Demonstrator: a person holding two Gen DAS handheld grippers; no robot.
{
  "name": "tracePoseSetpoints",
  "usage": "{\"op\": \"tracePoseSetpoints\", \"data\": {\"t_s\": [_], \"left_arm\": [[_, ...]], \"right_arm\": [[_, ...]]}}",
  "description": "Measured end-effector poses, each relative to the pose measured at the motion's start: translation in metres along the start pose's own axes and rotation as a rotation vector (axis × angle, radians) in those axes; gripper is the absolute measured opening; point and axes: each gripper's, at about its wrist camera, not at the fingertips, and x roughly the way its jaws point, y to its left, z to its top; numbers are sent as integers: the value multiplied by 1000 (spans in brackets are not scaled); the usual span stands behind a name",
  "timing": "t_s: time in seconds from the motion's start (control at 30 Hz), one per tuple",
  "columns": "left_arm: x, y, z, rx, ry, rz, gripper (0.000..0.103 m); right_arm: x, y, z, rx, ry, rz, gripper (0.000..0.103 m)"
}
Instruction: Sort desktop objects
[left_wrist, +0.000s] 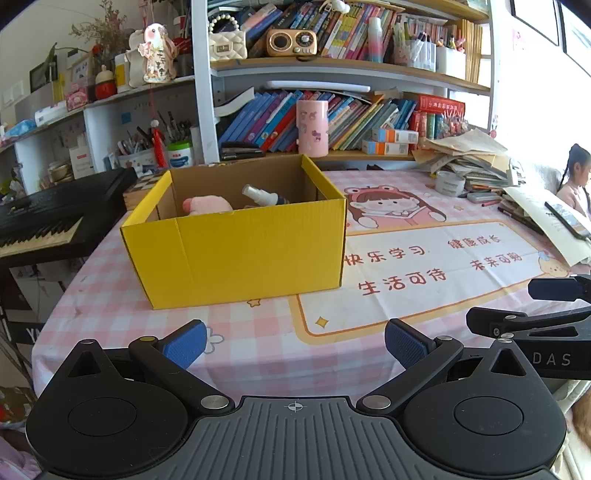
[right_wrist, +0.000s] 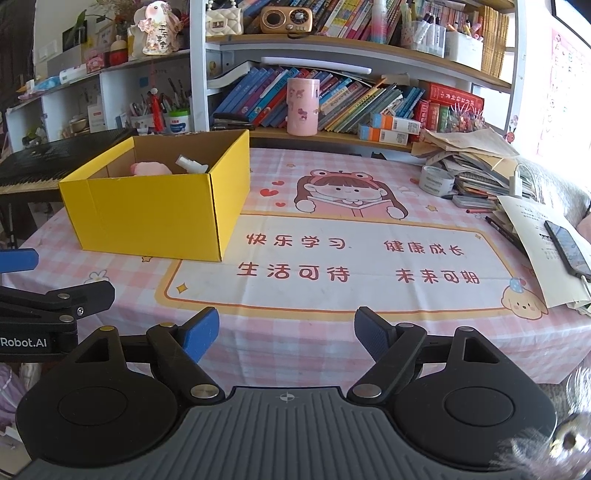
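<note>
A yellow cardboard box (left_wrist: 236, 254) stands open on the pink checked tablecloth; it also shows in the right wrist view (right_wrist: 155, 218). Inside lie a pink plush toy (left_wrist: 207, 205) and a small white spray bottle (left_wrist: 262, 195), both seen again in the right wrist view: the toy (right_wrist: 149, 168) and the bottle (right_wrist: 192, 164). My left gripper (left_wrist: 295, 345) is open and empty, low over the table's front edge, in front of the box. My right gripper (right_wrist: 286, 332) is open and empty to its right, over the printed mat.
A black keyboard (left_wrist: 44, 218) stands left of the table. A tape roll (right_wrist: 436, 179), piled papers (right_wrist: 476, 155), pens and a phone (right_wrist: 567, 243) crowd the right side. A bookshelf with a pink cup (right_wrist: 303, 107) runs along the back. A child (left_wrist: 574, 181) sits at far right.
</note>
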Motion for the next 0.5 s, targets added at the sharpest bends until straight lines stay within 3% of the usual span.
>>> {"op": "tracePoseSetpoints", "data": {"t_s": [0.5], "left_arm": [[5, -2, 3, -12, 13, -9, 103]], "right_arm": [[1, -1, 1, 3, 3, 1, 79]]}}
